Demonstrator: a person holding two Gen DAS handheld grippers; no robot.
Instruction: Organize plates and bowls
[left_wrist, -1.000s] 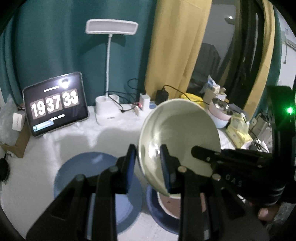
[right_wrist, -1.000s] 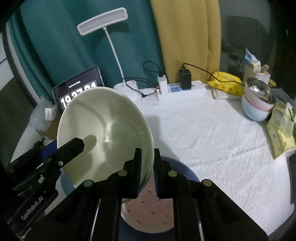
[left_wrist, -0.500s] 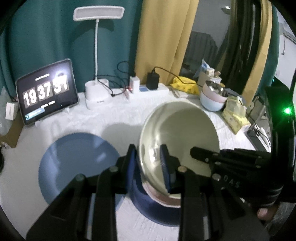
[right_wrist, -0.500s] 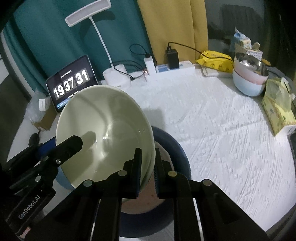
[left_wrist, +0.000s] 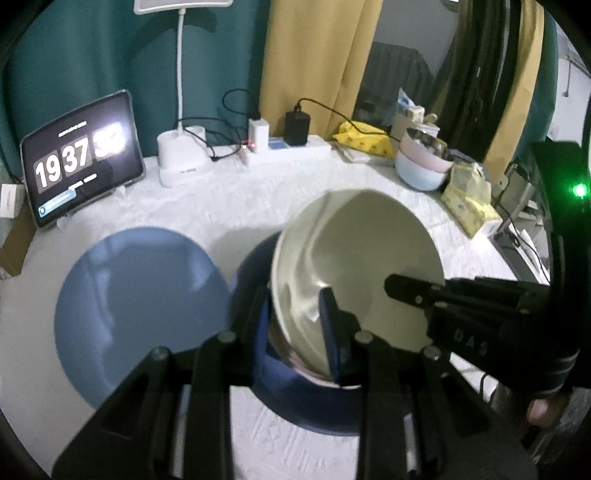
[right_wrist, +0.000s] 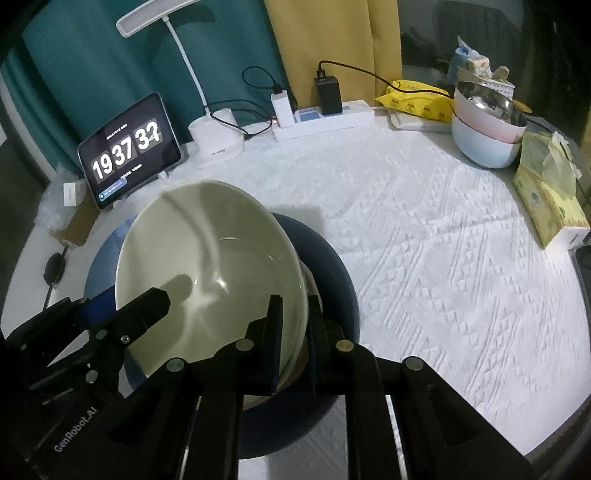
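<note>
Both grippers hold one pale green bowl (left_wrist: 362, 251) by opposite sides of its rim. My left gripper (left_wrist: 295, 325) is shut on its near-left rim. My right gripper (right_wrist: 295, 332) is shut on the rim of the same green bowl (right_wrist: 210, 266). The bowl is tilted and sits low over a pinkish bowl (right_wrist: 299, 365) that rests on a dark blue plate (right_wrist: 332, 266); the dark blue plate (left_wrist: 314, 402) also shows in the left wrist view. A light blue plate (left_wrist: 140, 302) lies flat to the left.
At the back stand a tablet clock (right_wrist: 129, 147), a white desk lamp (left_wrist: 183, 162) and a power strip (right_wrist: 321, 118) with chargers. Stacked pink and blue bowls (right_wrist: 484, 125) and a yellow tissue box (right_wrist: 546, 199) are at the right. A white textured cloth (right_wrist: 424, 229) covers the table.
Both grippers have lowered the green bowl toward the pinkish bowl on the dark blue plate. The tilt has lessened and the pinkish bowl is now mostly covered.
</note>
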